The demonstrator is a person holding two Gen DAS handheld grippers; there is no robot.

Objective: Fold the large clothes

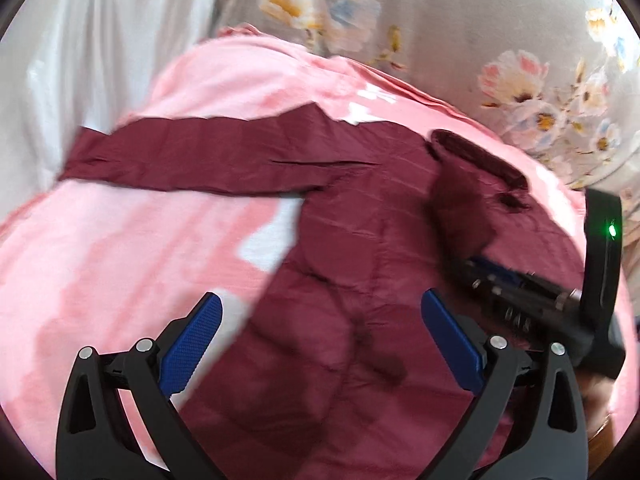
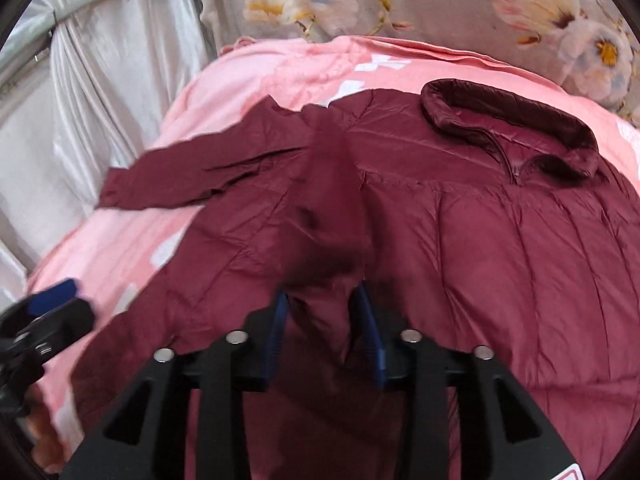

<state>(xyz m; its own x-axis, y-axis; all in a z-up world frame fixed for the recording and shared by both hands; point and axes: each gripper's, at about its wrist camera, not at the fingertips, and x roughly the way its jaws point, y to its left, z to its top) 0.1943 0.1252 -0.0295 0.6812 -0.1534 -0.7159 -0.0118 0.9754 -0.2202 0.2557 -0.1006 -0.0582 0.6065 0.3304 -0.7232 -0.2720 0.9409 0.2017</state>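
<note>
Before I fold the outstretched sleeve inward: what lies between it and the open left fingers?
Only bare pink bedspread, in the left wrist view, from the sleeve to the left gripper; the jacket body sits beside it.

light: soft, even daylight, fairly bright | shadows: faint | glare: sheen on white curtain (image 2: 92, 92) | blur: motion smear across both views, worst on maroon jacket (image 1: 360, 280) | edges: fisheye bending, dark corners

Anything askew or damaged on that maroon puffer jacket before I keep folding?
No damage shows. The maroon quilted puffer jacket lies on the pink patterned blanket, one sleeve stretched sideways. The right gripper pinches a bunched fold; the left gripper is open.
</note>
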